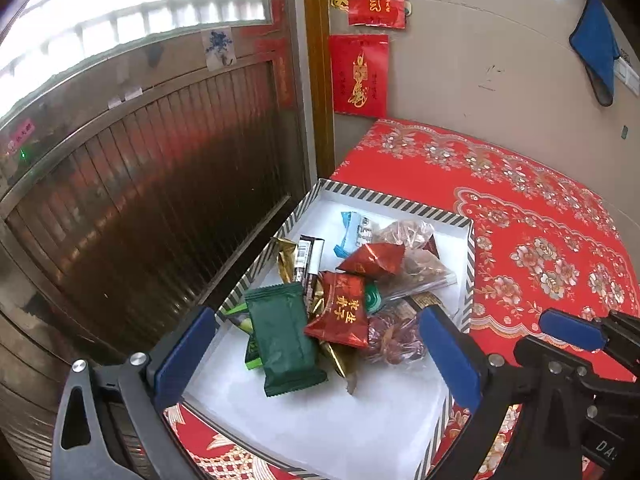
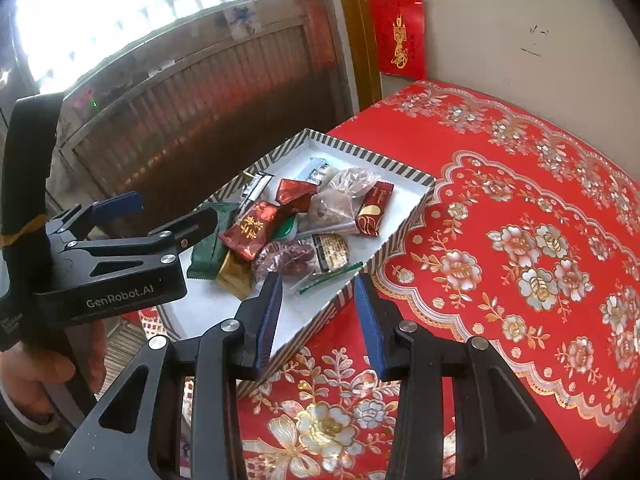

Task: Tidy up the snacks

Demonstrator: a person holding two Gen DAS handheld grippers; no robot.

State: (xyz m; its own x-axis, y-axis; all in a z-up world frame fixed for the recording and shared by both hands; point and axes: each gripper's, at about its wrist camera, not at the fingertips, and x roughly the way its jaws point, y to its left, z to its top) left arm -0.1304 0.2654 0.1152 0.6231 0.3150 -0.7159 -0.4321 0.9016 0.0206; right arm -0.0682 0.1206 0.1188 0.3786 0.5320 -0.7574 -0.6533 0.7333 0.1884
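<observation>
Red floral cloth [image 2: 500,208] covers bench. My left tongs [image 1: 316,354] spread wide over snack packets [image 1: 340,280]; right tongs [image 2: 320,320] spread partway, empty, straddling the striped white cardboard tray's [image 2: 340,300] near wall. Packets lie heaped inside.

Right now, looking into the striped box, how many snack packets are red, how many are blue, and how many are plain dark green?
Red packets: 3
Blue packet: 1
Plain dark green packet: 1
Total: 5
</observation>
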